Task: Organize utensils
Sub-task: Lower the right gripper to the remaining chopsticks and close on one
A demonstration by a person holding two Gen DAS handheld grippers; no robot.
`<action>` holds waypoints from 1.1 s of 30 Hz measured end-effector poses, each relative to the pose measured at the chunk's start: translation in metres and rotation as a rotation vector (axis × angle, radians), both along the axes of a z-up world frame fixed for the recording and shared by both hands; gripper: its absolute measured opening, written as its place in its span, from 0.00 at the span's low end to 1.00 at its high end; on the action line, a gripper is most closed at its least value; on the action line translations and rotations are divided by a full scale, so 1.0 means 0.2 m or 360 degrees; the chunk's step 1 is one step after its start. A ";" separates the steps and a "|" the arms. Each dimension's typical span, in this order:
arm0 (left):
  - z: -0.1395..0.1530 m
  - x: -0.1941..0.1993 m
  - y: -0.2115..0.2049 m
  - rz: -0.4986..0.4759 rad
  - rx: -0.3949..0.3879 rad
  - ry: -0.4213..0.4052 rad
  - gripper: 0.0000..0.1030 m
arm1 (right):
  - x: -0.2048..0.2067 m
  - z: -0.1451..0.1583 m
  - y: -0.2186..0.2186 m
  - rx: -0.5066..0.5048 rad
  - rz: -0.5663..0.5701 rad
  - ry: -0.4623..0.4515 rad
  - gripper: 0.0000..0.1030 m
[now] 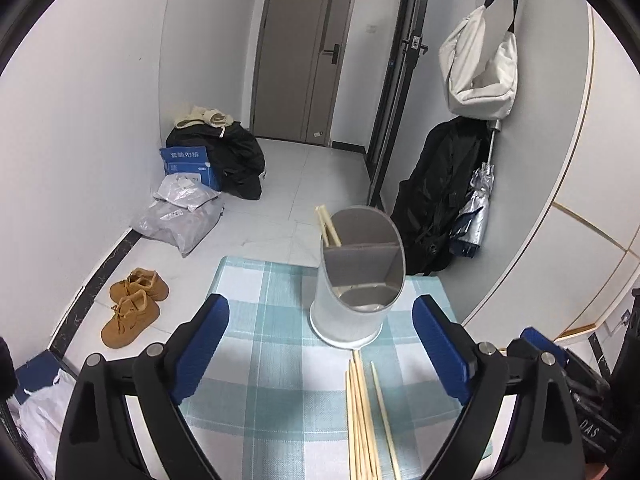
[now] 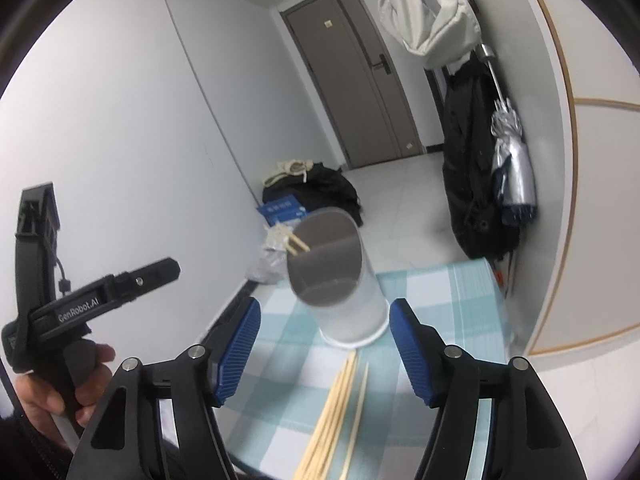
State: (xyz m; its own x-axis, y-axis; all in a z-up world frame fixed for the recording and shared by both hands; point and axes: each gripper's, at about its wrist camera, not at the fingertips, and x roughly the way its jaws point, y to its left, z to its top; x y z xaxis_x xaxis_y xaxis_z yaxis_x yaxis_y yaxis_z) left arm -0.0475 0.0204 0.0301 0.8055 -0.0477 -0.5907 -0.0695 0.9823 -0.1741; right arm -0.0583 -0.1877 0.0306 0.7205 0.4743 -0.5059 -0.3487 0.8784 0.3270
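a: tools?
b: left tool [image 1: 320,344] and right tool [image 2: 324,348] both spread, pinching nothing.
a: chopsticks [image 1: 366,420]?
b: loose on the worktop [image 1: 260,360] between the pads, holder [image 1: 356,280] just ahead.

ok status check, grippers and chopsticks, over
Left gripper and right gripper both open, empty. Two chopsticks in the holder; loose chopsticks lying on the checked cloth. Path clear.
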 end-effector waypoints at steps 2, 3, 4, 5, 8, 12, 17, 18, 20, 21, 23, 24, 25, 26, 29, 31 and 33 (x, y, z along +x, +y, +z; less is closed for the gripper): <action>-0.06 0.00 0.01 0.0014 -0.0022 0.0007 0.88 | -0.01 -0.06 0.01 -0.0017 0.0001 0.0034 0.66; -0.09 0.00 0.02 0.0024 -0.0030 0.0019 0.89 | 0.00 -0.09 0.01 -0.0030 -0.0009 0.0056 0.67; -0.13 0.01 0.02 0.0026 -0.0037 0.0040 0.89 | -0.01 -0.12 0.01 -0.0038 -0.0015 0.0072 0.68; -0.15 0.01 0.02 0.0020 -0.0044 0.0048 0.89 | -0.01 -0.15 0.02 -0.0048 -0.0017 0.0090 0.68; -0.25 0.04 0.03 0.0001 -0.0061 0.0102 0.89 | -0.01 -0.22 0.02 -0.0094 -0.0022 0.0126 0.68; -0.37 0.09 0.07 0.0004 -0.0116 0.0189 0.89 | 0.00 -0.30 0.05 -0.0206 -0.0018 0.0168 0.68; -0.46 0.13 0.09 0.0010 -0.0094 0.0224 0.89 | 0.09 -0.42 0.12 -0.0334 0.0056 0.0294 0.62; -0.47 0.14 0.09 0.0003 -0.0087 0.0234 0.89 | 0.11 -0.45 0.14 -0.0366 0.0078 0.0328 0.62; -0.48 0.16 0.10 0.0000 -0.0098 0.0241 0.89 | 0.16 -0.51 0.18 -0.0444 0.0099 0.0397 0.54; -0.48 0.17 0.11 0.0005 -0.0101 0.0240 0.89 | 0.20 -0.55 0.21 -0.0492 0.0112 0.0437 0.51; -0.48 0.18 0.13 0.0025 -0.0113 0.0237 0.89 | 0.25 -0.61 0.24 -0.0556 0.0131 0.0499 0.44; -0.48 0.19 0.14 0.0037 -0.0121 0.0237 0.89 | 0.27 -0.64 0.26 -0.0578 0.0138 0.0524 0.43; -0.48 0.19 0.16 0.0055 -0.0134 0.0246 0.89 | 0.31 -0.67 0.28 -0.0612 0.0145 0.0560 0.39; -0.49 0.20 0.17 0.0064 -0.0158 0.0258 0.89 | 0.33 -0.70 0.30 -0.0642 0.0153 0.0586 0.36; -0.51 0.22 0.21 0.0095 -0.0202 0.0287 0.89 | 0.39 -0.77 0.34 -0.0695 0.0177 0.0640 0.31; -0.51 0.23 0.23 0.0112 -0.0225 0.0299 0.89 | 0.43 -0.82 0.37 -0.0732 0.0176 0.0673 0.28; -0.53 0.24 0.26 0.0112 -0.0264 0.0314 0.89 | 0.46 -0.84 0.38 -0.0737 0.0181 0.0700 0.27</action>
